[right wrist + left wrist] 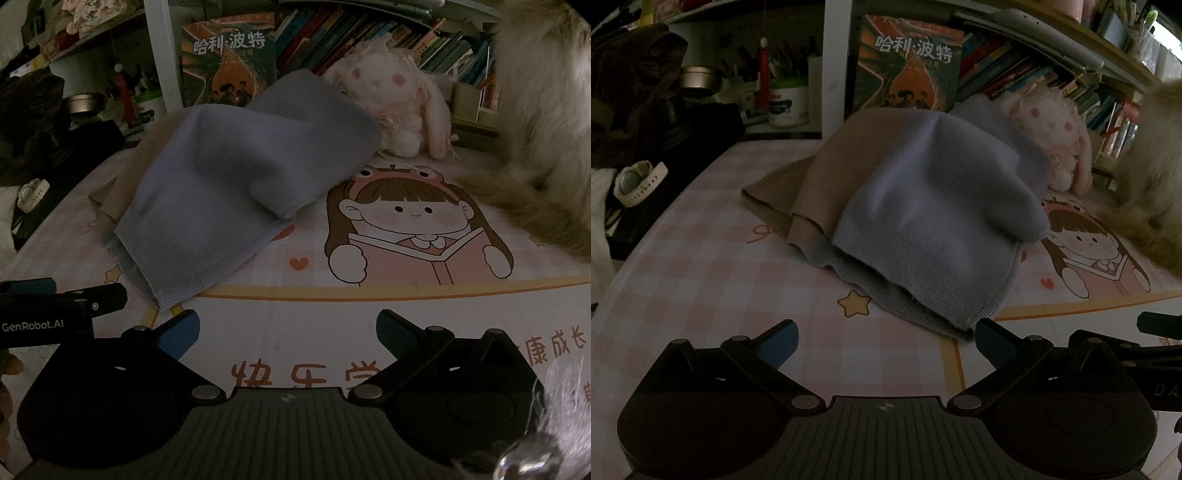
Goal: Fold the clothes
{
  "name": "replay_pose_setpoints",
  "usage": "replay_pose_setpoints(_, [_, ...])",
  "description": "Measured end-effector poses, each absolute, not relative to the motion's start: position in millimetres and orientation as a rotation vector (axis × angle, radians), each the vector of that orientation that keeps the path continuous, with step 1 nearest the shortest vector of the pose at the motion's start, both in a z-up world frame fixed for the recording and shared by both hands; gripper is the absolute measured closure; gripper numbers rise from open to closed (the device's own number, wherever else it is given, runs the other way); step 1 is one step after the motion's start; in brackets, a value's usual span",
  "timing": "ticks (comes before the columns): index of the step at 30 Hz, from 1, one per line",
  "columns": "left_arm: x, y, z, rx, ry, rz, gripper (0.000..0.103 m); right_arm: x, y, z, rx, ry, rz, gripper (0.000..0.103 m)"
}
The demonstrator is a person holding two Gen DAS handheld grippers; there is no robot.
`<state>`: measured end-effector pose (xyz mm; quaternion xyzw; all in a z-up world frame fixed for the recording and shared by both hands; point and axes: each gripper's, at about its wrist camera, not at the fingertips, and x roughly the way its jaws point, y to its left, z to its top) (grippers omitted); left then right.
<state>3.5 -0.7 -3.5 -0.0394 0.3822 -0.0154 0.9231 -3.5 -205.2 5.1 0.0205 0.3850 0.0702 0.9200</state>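
The lavender knit garment (934,206) is seen bunched on the pink checked desk mat (701,280), draped over a beige garment (820,173) — its ribbed hem just ahead of both tools. The left gripper (886,341) and right gripper (288,334) are held wide apart, nothing between their fingers. If only the top layer is pinched, the fold could be dragged askew — or the beige piece pulled along.

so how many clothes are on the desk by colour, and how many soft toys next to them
Blue knit garment: 1
Beige knit garment: 1, lying partly under the blue one
Pink and white bunny toy: 1
Total: 3, that is 2 clothes and 1 toy. Something furry at the right edge is cut off, so it is not counted.
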Motion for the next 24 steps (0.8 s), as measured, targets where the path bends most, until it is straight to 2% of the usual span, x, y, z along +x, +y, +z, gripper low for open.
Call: replay_pose_setpoints(24, [2.2, -0.7, -4.4, -0.082, 0.789, -0.036, 0.0, -4.9, -205.1, 4.3, 0.044, 0.799, 0.141, 0.0])
